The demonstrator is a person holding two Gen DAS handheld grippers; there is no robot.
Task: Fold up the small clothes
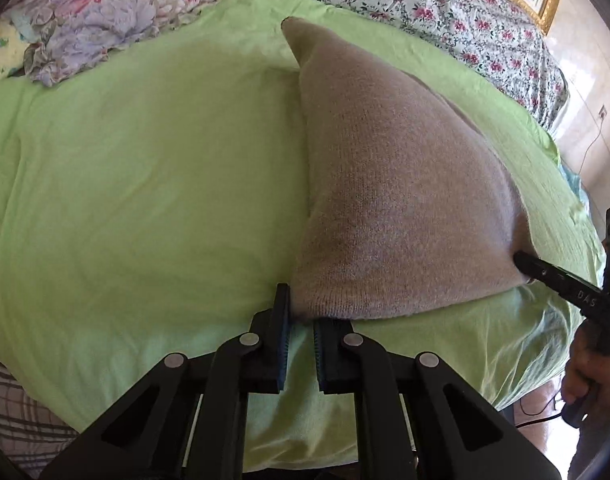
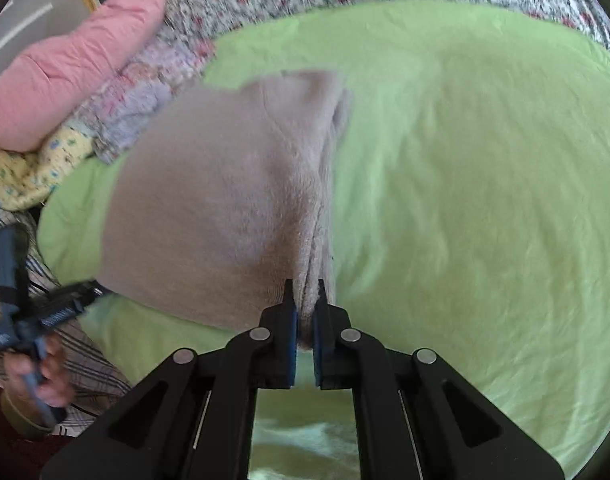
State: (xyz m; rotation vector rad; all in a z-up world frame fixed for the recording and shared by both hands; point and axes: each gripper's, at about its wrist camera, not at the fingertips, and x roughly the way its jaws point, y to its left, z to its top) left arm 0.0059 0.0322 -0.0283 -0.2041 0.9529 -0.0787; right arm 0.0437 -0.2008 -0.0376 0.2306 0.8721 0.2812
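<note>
In the left wrist view, the left gripper (image 1: 301,316) has its two fingers close together, with the near left corner of the beige knit garment (image 1: 385,200) sitting between the tips; whether the fingers truly press the cloth is hard to tell, because the cloth hides the very tips. The garment lies on the green sheet (image 1: 145,180), toward the sheet's right side, reaching from its near edge up toward the far edge. At the right, the right gripper (image 1: 523,264) bites the garment's near right corner, and most of that tool is cut off by the picture's edge. A flowery blanket (image 1: 465,12) lies past the sheet's far edge. In the right wrist view, which is blurry, the right gripper (image 2: 305,300) pinches bunched folds of the garment (image 2: 209,200) between its blue pads (image 2: 292,328). This view alone shows a pink pillow (image 2: 73,68) at the far left corner and the left gripper (image 2: 95,290) touching the garment's other corner.
</note>
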